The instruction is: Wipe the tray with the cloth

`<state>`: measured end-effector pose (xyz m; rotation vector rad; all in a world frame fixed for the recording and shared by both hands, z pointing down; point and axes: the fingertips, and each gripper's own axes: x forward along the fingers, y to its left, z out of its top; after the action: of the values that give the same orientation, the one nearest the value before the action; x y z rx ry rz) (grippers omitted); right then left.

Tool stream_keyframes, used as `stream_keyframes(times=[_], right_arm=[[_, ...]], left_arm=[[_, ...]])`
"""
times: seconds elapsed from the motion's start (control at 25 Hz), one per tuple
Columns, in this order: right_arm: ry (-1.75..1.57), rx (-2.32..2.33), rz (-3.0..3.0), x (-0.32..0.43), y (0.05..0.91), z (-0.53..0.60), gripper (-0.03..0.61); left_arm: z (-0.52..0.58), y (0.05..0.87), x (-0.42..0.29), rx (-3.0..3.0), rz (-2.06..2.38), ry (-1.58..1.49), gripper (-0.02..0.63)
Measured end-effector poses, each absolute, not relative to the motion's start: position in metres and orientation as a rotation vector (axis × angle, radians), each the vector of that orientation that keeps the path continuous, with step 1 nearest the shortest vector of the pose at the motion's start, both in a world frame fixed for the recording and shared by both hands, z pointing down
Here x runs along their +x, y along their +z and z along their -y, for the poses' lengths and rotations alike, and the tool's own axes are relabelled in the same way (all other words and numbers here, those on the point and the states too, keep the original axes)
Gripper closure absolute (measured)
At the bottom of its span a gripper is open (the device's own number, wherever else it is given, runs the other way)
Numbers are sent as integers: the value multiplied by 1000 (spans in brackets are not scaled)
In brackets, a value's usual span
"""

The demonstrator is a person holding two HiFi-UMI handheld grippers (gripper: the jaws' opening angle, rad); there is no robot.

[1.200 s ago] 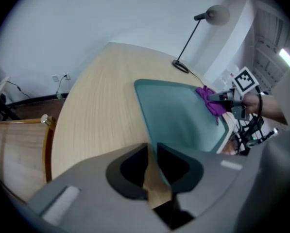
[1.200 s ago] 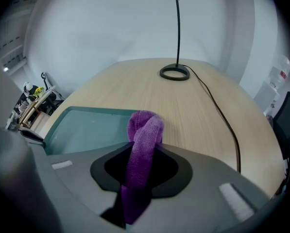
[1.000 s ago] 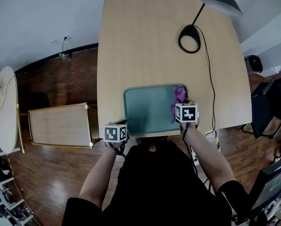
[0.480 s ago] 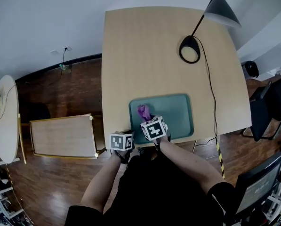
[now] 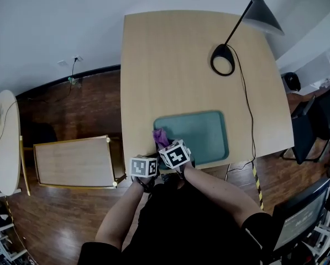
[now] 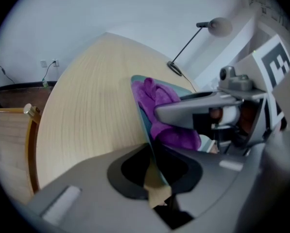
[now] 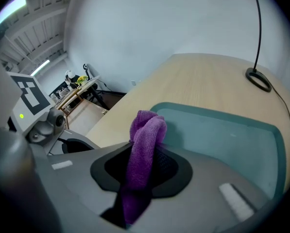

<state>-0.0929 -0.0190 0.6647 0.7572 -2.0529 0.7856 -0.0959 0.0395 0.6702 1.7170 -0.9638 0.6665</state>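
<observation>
- The left gripper (image 6: 157, 191) sits at the bottom of its own view. Its jaws have just been opening and now stand a narrow way apart. The thin rim of the tray (image 6: 144, 125) runs edge-on between them, with a sliver of table showing beside it, so the hold looks loosened rather than firm.
- The right gripper (image 7: 136, 183) is clamped on the purple cloth (image 7: 145, 132). A folded bunch of it stands up past the jaw tips, and a tail hangs down between the jaws.
- In the head view both grippers lie just beside each other at lower centre. The cloth (image 5: 160, 136) is at the tray's left edge, near its near-left corner.
- The teal tray (image 5: 200, 134) lies flat near the front edge of the light wooden table (image 5: 170, 65). The tray is bare apart from the cloth at its left side.
- Further back, in the upper right of the head view, a black desk lamp (image 5: 223, 59) stands on the table, and its cord runs down the right side.
- The step in hand appears to be a wiping pass at the tray's left end.
- The next move probably calls for pressing the cloth down and sweeping it right across the bare surface. The left jaws would first close on the rim again, so the tray does not slide.
</observation>
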Motion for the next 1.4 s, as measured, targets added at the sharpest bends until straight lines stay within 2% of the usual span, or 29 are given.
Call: stream_keyframes(times=[0.36,0.72,0.84,1.08,1.4], right_arm=[[827,946,1985,1,661,41,488],[882,1184,1824,170,669,61,488],[961,1238,1827,199,665,65,486],[947,1222,1816,174,666,57,488],[859,1014,1929,47,660,21,486]], left_arm=[[-41,672,-107,1696,997,660,551],[-38,670,-104,1666,1058,685,555],[-38,669,-104,1656,1075,697,555],[-36,668,-105,1649,1087,694,557],[-39,668,-112,1679,1044,657,554]])
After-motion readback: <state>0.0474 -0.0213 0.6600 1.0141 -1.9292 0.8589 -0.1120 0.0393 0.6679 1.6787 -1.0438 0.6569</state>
